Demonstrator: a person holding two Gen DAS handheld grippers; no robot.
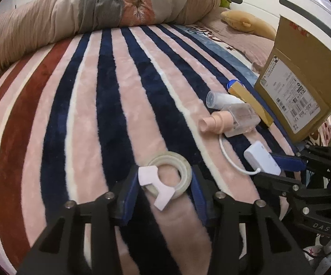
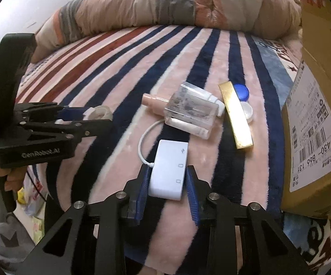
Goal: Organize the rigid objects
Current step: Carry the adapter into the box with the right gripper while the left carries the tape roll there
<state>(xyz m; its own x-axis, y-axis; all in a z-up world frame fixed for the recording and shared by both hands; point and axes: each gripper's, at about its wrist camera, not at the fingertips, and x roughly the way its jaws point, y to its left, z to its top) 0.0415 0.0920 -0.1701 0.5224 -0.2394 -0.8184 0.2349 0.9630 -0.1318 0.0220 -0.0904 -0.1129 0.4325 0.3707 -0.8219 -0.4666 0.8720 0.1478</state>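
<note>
Left wrist view has the left gripper (image 1: pixel 163 188) down low on the striped blanket (image 1: pixel 92 114) with its jaws spread fairly wide either side of the tape roll (image 1: pixel 174 171). The blue pads sit just beside the roll's edges, and I honestly can't tell if they're touching it yet. Over on the right wrist view, the right gripper (image 2: pixel 166 188) has the white USB hub (image 2: pixel 169 169) between its jaws, left pad looks to be against the hub's side, right pad just off it, so not a firm pinch as far as I can see. Ahead of those jaws lie the clear spray bottle (image 2: pixel 190 114), the gold bar (image 2: pixel 235 116) and the blue lid (image 2: pixel 242 91), with the cardboard box (image 2: pixel 314 114) off to the right. Handling guess: tape roll is light and stiff but has that white dispenser tab (image 1: pixel 154 188) sticking out, so squeeze across the round rim, not the tab. Hub is light hard plastic, kinda slick, so grab the long flat sides and watch the dangling cable (image 2: pixel 145 142) snagging on the fuzzy blanket.
</note>
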